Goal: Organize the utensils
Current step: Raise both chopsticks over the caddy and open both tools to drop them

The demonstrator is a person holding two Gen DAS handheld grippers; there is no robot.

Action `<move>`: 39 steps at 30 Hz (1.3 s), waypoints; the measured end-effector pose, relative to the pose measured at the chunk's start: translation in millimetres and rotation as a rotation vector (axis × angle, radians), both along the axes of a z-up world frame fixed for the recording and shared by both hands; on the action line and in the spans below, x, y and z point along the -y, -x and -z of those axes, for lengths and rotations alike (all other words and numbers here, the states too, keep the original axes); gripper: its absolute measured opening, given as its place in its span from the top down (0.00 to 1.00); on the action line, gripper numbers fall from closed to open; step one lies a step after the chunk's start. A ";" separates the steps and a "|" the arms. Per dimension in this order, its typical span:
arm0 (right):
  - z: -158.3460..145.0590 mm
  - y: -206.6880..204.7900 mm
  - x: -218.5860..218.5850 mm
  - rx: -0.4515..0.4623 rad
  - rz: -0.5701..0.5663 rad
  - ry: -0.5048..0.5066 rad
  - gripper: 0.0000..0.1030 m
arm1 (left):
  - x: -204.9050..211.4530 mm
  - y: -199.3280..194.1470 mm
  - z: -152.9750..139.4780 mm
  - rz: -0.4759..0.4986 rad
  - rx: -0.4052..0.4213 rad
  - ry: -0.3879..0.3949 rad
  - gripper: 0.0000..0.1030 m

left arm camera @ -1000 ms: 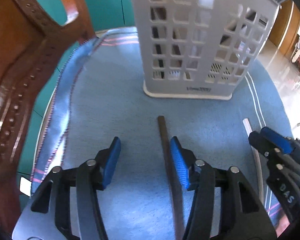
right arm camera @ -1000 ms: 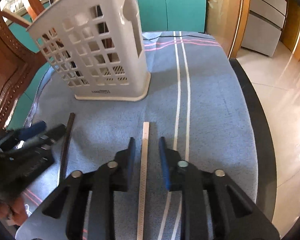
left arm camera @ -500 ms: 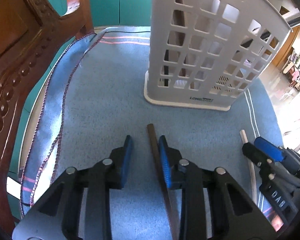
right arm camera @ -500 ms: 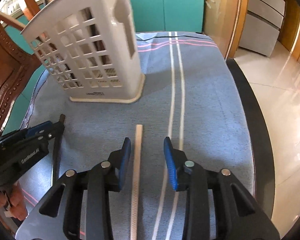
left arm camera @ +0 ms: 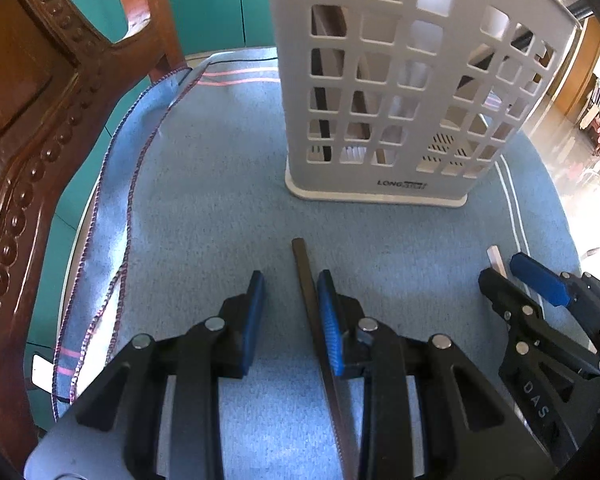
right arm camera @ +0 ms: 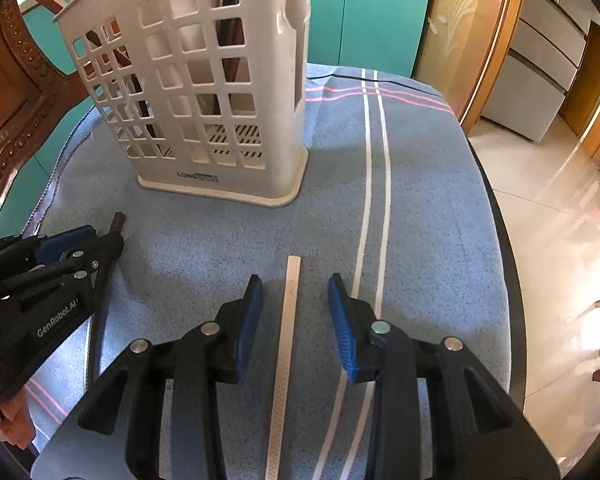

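The left gripper (left arm camera: 290, 320) is standing spread around the thin dark brown chopstick (left arm camera: 306, 280) lying on the blue towel-covered desk (left arm camera: 220, 208). The right gripper (right arm camera: 296, 316) is spread around the pale cream chopstick (right arm camera: 290, 300). Both sticks are looking light, stiff and slippery; gripping mid-length seems best. The white perforated plastic holder (right arm camera: 204, 92) is standing beyond.

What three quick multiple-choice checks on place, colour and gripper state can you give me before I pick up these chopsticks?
1. Where does the dark chopstick lie?
A. Inside the holder
B. On the blue cloth, between the left gripper fingers
C. On the floor

2. What colour is the chopstick between the right gripper fingers?
A. Red
B. Black
C. White

3. How is the right gripper?
A. Open
B. Shut on the chopstick
C. Out of view

Answers: B, it lies flat short of the utensil holder; C, the white chopstick is pale; A, gaps show on both sides.
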State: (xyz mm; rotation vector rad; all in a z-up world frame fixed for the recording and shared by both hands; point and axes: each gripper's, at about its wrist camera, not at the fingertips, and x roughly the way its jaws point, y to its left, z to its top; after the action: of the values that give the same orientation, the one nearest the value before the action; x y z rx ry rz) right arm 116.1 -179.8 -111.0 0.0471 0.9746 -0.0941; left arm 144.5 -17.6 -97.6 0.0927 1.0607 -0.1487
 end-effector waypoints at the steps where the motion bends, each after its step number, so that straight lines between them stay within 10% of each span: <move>1: -0.1 -0.1 0.1 0.000 -0.001 -0.001 0.66 | 0.8 1.3 -0.3 0.004 -0.001 -0.005 0.73; 8: -1.1 1.4 -4.1 0.003 -0.014 -0.032 0.92 | 5.8 3.3 0.3 0.035 0.000 0.010 0.90; 14: -13.2 5.1 1.4 0.066 -0.022 -0.125 0.94 | -5.0 4.3 -16.9 0.017 0.043 0.074 0.93; 32: -261.5 131.9 42.2 0.751 -0.098 -0.270 0.94 | -57.7 125.0 -283.3 0.045 0.733 0.280 0.93; 39: -299.1 111.8 54.1 0.975 -0.040 -0.264 0.94 | -64.0 97.3 -312.4 -0.001 0.816 0.363 0.93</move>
State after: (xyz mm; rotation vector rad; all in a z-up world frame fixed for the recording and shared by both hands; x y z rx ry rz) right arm 4.3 -233.9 188.1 0.2879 0.0068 0.0940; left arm 47.2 46.4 214.8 -0.1674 0.2099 -0.2708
